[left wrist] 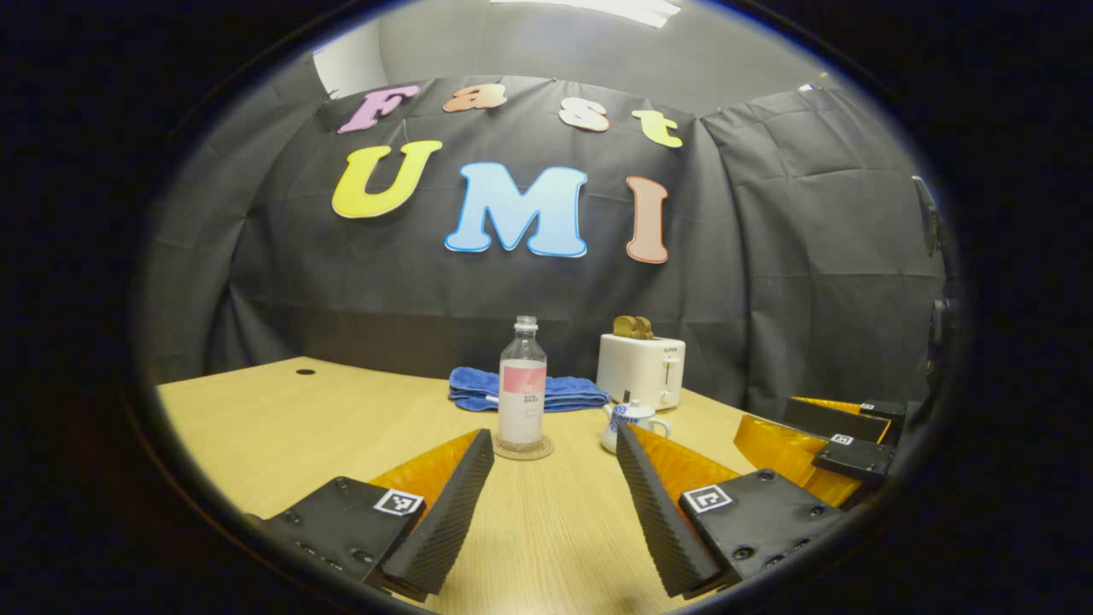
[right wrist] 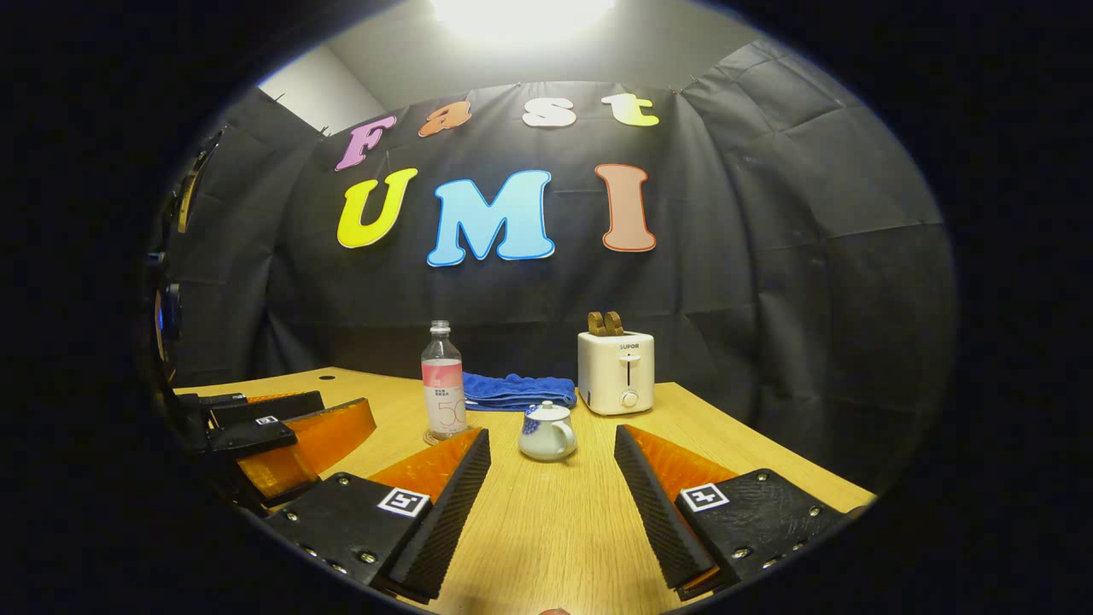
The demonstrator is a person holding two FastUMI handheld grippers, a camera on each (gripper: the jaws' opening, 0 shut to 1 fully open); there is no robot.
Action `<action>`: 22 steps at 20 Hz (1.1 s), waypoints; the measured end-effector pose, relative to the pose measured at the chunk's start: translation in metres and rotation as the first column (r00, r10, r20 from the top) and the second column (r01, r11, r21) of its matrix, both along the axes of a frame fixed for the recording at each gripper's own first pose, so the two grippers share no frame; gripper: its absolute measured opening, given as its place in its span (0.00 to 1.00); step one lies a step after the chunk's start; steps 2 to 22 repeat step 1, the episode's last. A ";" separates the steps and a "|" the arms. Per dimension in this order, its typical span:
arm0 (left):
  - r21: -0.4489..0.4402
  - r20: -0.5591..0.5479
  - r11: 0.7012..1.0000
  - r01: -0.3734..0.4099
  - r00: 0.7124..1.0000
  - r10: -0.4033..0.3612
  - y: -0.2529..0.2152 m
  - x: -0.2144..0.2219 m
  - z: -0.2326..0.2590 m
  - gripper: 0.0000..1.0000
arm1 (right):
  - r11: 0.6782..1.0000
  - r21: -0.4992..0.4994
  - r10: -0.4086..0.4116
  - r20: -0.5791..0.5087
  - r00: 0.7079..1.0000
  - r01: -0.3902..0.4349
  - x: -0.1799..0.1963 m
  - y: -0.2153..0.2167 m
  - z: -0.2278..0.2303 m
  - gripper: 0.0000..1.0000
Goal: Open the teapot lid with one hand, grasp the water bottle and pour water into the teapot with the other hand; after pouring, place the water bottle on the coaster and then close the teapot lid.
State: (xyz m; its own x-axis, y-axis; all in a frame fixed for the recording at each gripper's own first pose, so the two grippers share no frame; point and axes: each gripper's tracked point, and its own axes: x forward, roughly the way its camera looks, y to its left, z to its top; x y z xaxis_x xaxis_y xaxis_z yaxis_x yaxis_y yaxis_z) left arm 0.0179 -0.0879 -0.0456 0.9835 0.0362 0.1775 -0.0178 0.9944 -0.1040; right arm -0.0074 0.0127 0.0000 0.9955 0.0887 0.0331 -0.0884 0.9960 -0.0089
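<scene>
Both my grippers, left gripper [left wrist: 555,504] and right gripper [right wrist: 553,504], hover spread and empty. I should lift the teapot [right wrist: 547,433] lid [right wrist: 546,412] straight upward, keeping the bottle [right wrist: 443,382] undisturbed.

This is a recording booth staged as a kitchen corner: black cloth [right wrist: 768,256] hangs as the wall across the upper frame, and a wooden table [right wrist: 555,530] at lower centre carries a toaster [right wrist: 616,371] and a folded blue towel [right wrist: 521,390].
</scene>
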 end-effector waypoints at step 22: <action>0.007 -0.005 1.000 -0.004 1.000 0.004 -0.001 0.002 -0.002 1.00 | 1.000 0.002 0.000 -0.003 1.000 0.000 0.001 0.000 -0.002 0.91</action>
